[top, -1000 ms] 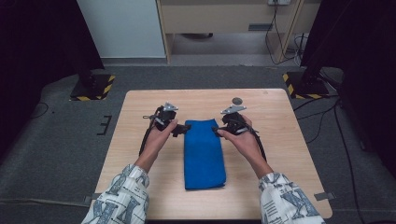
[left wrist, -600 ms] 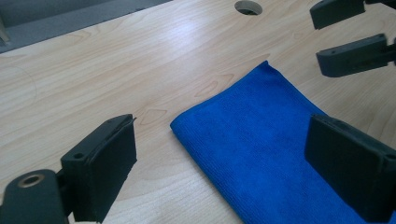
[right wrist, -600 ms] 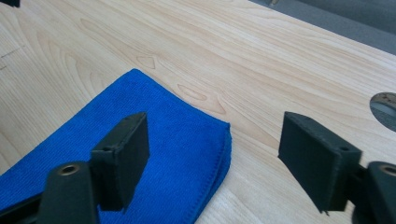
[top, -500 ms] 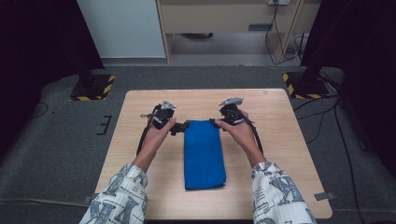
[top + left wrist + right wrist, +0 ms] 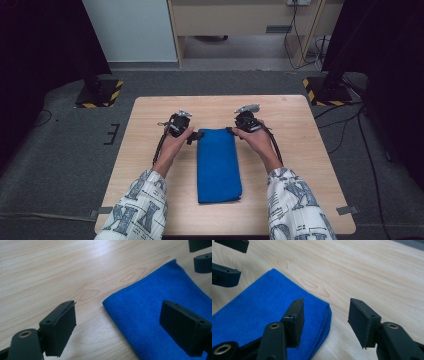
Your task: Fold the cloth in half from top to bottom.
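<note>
So right now I've got the folded blue cloth (image 5: 218, 165) lying flat in the middle of the table (image 5: 310, 165), long way running toward me, and both tongs are down at its far end. Left tongs (image 5: 117, 325) sit apart, straddling the near-left corner of that end, nothing pinched yet. Right tongs (image 5: 325, 322) have just been closing in but there's a gap left, one jaw over the cloth, the other over bare wood, with the corner edge between them and no pad pressing on it. My guess is I'm about to grab both far corners for another fold or to lift it. So: lined up, grip not made, whole move left.
</note>
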